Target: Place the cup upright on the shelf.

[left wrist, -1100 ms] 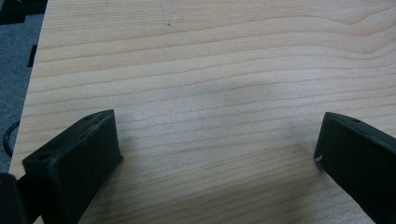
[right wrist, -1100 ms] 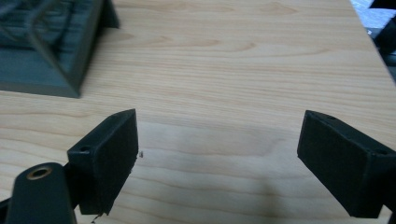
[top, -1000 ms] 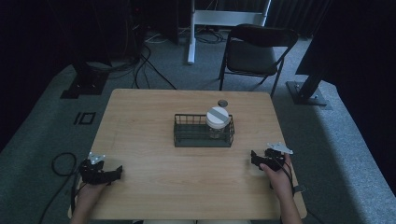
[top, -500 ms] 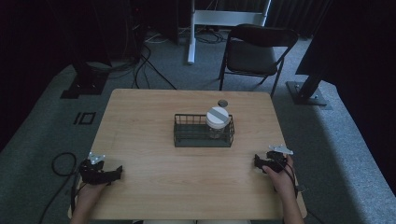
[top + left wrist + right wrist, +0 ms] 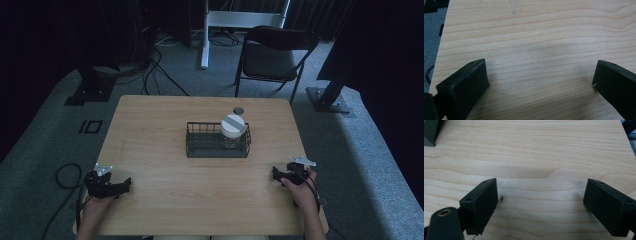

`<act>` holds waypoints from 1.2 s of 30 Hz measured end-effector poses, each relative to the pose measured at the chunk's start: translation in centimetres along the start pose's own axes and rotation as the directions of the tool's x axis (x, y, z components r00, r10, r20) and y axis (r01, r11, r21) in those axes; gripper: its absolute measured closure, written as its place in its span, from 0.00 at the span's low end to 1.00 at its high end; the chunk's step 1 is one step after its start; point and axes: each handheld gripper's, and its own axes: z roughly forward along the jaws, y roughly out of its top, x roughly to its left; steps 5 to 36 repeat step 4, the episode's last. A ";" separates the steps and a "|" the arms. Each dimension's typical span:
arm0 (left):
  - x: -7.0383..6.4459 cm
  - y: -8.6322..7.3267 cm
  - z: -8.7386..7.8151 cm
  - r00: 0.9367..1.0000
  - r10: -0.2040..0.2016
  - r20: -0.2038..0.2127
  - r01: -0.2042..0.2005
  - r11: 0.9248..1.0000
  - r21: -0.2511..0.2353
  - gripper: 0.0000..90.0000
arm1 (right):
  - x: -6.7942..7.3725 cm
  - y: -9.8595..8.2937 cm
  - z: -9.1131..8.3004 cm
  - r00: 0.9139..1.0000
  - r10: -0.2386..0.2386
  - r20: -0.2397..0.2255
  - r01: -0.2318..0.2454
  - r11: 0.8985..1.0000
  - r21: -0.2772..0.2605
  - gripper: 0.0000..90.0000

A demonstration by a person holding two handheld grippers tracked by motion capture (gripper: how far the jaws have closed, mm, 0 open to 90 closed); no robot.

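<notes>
Both grippers are resting low over the counter (image 5: 165,140), left gripper (image 5: 122,186) and right gripper (image 5: 276,173), jaws gaping apart, well away from the wire basket (image 5: 218,148) holding the jar (image 5: 233,131).

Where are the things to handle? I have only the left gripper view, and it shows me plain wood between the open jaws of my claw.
Observer: A black wire basket stands at the middle of the table, ahead of the left claw and to its right.
Operator: Is something inside it?
Observer: Yes, a clear jar with a white lid stands upright in the basket's right end.
Operator: And my other hand?
Observer: The right claw is open as well, low over bare wood near the table's right front edge, and it holds nothing.
</notes>
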 end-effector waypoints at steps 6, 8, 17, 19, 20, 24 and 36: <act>0.0 0.0 0.0 1.000 0.000 0.000 0.000 1.000 0.000 0.00 | 0.1 0.0 0.0 1.000 -0.004 -0.005 0.004 1.000 0.001 0.13; 0.0 0.0 0.0 1.000 0.000 0.000 0.000 1.000 0.000 0.00 | 0.1 0.0 0.0 1.000 -0.004 -0.005 0.004 1.000 0.001 0.13; 0.0 0.0 0.0 1.000 0.000 0.000 0.000 1.000 0.000 0.00 | 0.1 0.0 0.0 1.000 -0.004 -0.005 0.004 1.000 0.001 0.13; 0.0 0.0 0.0 1.000 0.000 0.000 0.000 1.000 0.000 0.00 | 0.1 0.0 0.0 1.000 -0.004 -0.005 0.004 1.000 0.001 0.13; 0.0 0.0 0.0 1.000 0.000 0.000 0.000 1.000 0.000 0.00 | 0.1 0.0 0.0 1.000 -0.004 -0.005 0.004 1.000 0.001 0.13; 0.0 0.0 0.0 1.000 0.000 0.000 0.000 1.000 0.000 0.00 | 0.1 0.0 0.0 1.000 -0.004 -0.005 0.004 1.000 0.001 0.13; 0.0 0.0 0.0 1.000 0.000 0.000 0.000 1.000 0.000 0.00 | 0.1 0.0 0.0 1.000 -0.004 -0.005 0.004 1.000 0.001 0.13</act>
